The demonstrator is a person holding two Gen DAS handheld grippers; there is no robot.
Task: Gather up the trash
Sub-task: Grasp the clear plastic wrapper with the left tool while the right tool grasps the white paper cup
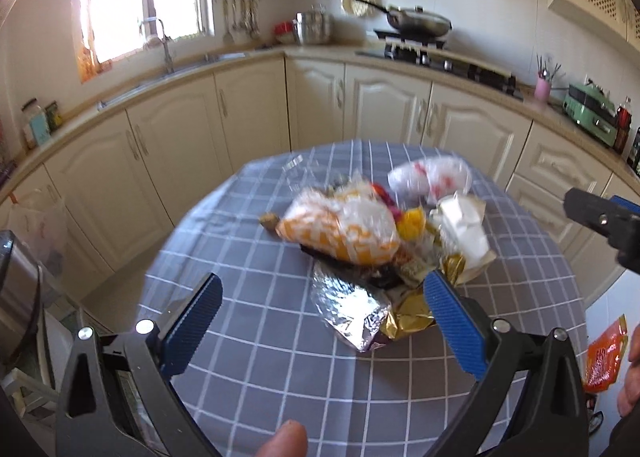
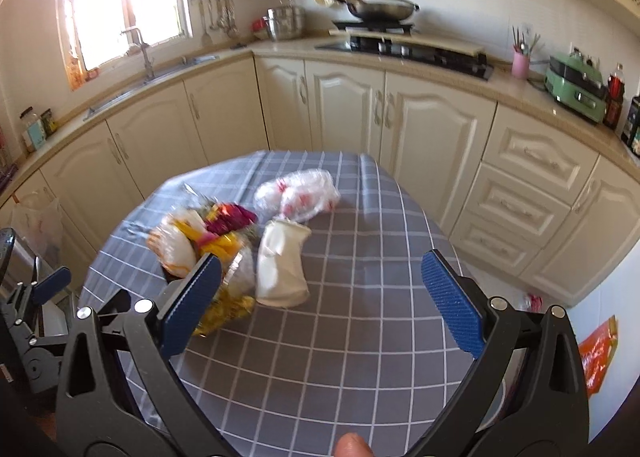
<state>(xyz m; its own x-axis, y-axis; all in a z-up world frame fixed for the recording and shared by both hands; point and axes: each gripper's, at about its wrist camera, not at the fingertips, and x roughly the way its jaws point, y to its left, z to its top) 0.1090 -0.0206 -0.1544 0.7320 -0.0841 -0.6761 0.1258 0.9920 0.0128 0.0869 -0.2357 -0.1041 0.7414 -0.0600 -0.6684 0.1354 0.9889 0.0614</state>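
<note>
A heap of trash lies on the grey checked tablecloth: an orange-and-white plastic bag, a silver foil wrapper, a gold wrapper, a crushed white paper cup and a clear bag with red print. My left gripper hangs open just short of the foil, nothing between its fingers. In the right wrist view the white cup and clear bag lie ahead, the wrappers to the left. My right gripper is open and empty, also seen at the left view's right edge.
Cream kitchen cabinets wrap around behind the table, with a sink, a stove and wok on the counter. An orange wrapper lies on the floor at the right. A steel bin stands at the left.
</note>
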